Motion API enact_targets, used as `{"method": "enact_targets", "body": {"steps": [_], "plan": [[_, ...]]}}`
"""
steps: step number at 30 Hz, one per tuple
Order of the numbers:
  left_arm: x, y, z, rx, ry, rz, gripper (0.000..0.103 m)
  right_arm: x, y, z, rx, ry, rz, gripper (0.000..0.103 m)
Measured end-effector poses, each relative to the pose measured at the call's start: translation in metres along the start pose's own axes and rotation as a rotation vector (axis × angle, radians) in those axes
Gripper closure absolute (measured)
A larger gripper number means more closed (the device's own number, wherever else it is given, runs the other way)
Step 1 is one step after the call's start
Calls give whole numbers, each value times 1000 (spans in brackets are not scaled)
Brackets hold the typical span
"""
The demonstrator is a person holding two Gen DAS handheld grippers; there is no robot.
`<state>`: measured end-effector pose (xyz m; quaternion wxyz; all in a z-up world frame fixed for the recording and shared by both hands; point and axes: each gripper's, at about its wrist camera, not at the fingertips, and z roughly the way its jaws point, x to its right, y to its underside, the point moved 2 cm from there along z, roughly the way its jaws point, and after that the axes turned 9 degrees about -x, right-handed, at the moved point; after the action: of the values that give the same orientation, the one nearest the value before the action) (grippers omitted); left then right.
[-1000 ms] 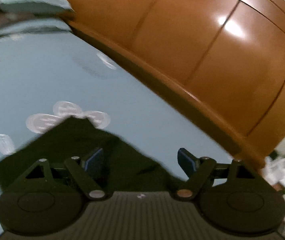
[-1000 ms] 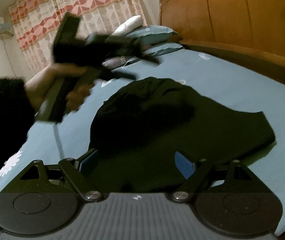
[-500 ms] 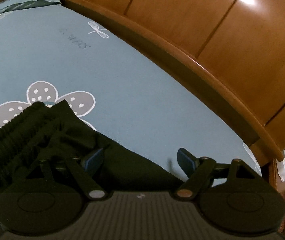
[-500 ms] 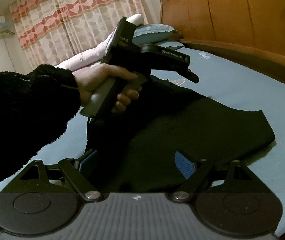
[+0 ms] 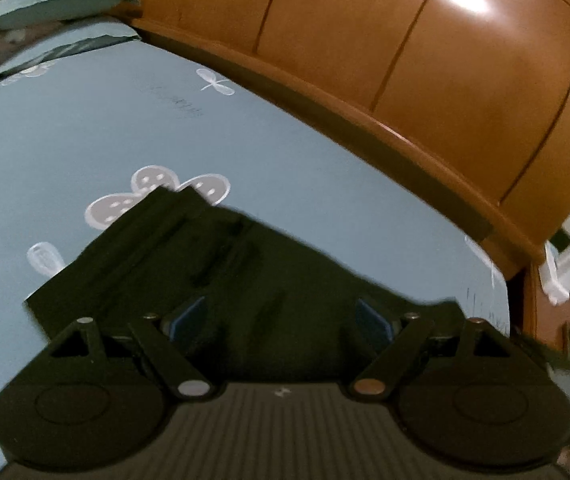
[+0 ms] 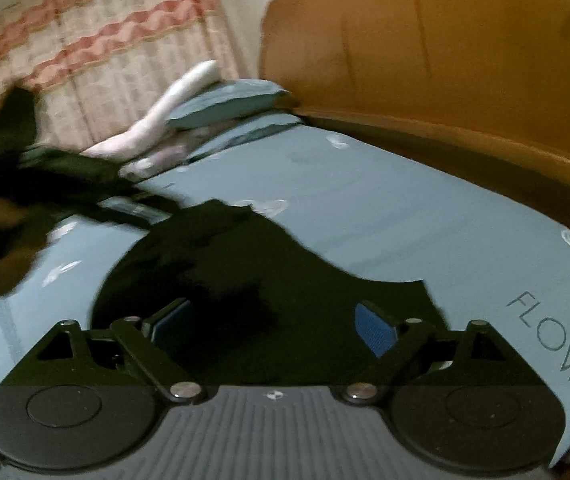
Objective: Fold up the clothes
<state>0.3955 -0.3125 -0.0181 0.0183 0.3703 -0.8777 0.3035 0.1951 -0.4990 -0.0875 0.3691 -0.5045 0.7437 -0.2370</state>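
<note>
Blurred at the far left of the right wrist view: left gripper (image 6: 157, 210) held in a hand (image 6: 1, 252), tips just at the near-left edge of the black garment (image 6: 269, 280); from its own camera, left gripper (image 5: 281, 316) with blue pads spread wide, nothing between them, dark cloth beneath. Spread flat on the blue floral bedsheet (image 5: 245, 152): black garment (image 5: 213, 272), long axis running from a ribbed straight hem at far left, over a printed flower (image 5: 157, 192), toward the near right. Plenty of bare sheet left of the hem and beyond it toward the pillows (image 5: 57, 4). Farther right, a broad open strip of sheet between the garment's diagonal edge and the wooden headboard (image 5: 425, 60), narrowing toward the bed's right corner. In the right wrist view, right gripper (image 6: 275, 320) parted wide over the near cloth, gripping nothing; garment's right corner ending short of the printed lettering (image 6: 557, 344), clear sheet beyond.
</note>
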Motion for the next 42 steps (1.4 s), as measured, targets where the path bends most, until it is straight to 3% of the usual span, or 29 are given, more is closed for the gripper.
{"method": "enact_targets", "body": {"steps": [3, 11, 15, 20, 23, 30, 34, 38, 42], "plan": [[-3, 17, -17, -5, -27, -6, 21, 8, -2, 15, -64, 22, 38, 11], [-3, 54, -46, 10, -66, -7, 21, -11, -10, -8, -28, 11, 16, 9], [7, 72, -63, 48, -91, 18, 19, -31, -5, -22, -29, -37, 4, 7], [17, 109, -84, 98, -159, 47, 18, -61, 14, -17, -96, -199, 8, 7], [14, 136, -92, 109, -179, 31, 13, -79, 28, -10, -145, -243, -15, 7], [5, 196, -112, 146, -250, -6, 13, -105, 57, 9, -252, -211, -46, 6], [-7, 217, -128, 208, -253, -52, 11, -121, 50, -4, -219, -199, -58, 6], [-15, 234, -140, 291, -324, -65, 6, -135, 62, -4, -251, -179, -99, 5], [-24, 247, -145, 305, -347, -84, 4, -149, 74, -4, -286, -158, -141, 5]]}}
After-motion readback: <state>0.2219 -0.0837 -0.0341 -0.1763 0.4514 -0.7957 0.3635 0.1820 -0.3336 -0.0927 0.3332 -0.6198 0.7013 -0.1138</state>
